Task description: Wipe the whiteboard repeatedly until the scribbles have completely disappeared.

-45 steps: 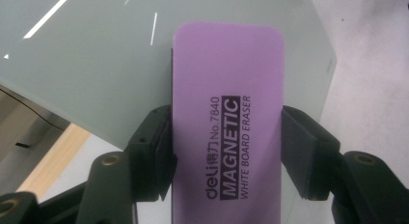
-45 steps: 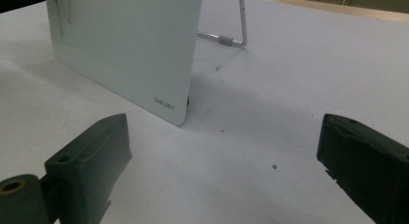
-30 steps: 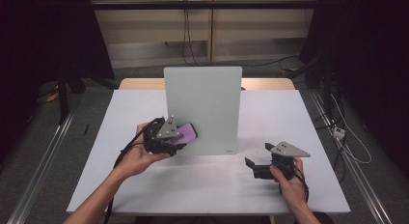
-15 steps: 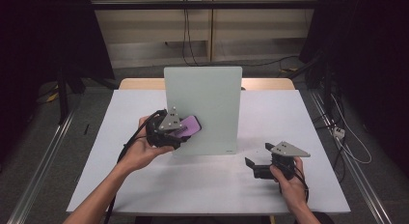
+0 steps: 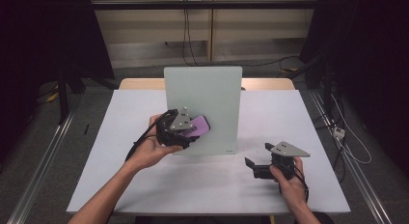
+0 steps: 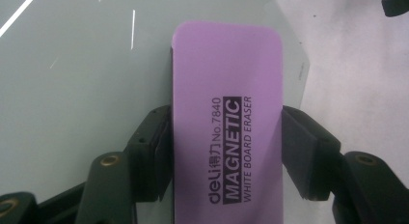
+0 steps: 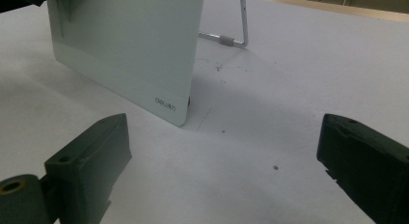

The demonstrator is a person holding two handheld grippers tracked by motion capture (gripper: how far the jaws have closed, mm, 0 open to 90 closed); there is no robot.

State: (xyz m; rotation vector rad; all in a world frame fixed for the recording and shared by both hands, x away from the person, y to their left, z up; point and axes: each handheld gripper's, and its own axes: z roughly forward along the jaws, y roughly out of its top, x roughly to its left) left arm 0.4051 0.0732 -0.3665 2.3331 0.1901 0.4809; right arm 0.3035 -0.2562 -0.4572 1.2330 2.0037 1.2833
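Now the left gripper point(image 5: 189, 132) is clamping the purple eraser point(image 6: 226, 118) against the whiteboard point(image 5: 212, 89). Meanwhile the right gripper point(image 5: 255, 161) is resting on the table point(image 5: 193, 185), jaws gaping apart

Eraser point(image 6: 226, 122) cut off at 6 o'clock in the left gripper view; underside hidden against the board point(image 6: 82, 79), contact impossible to judge. Board itself cropped at 12 and 9 o'clock there. Seen from above, much of the eraser point(image 5: 198, 124) covered by the left gripper point(image 5: 185, 132). In the right gripper view, board top cut off at 12 o'clock, stand point(image 7: 241, 26) mostly hidden behind it. Small print near the board's corner too small to read from above.
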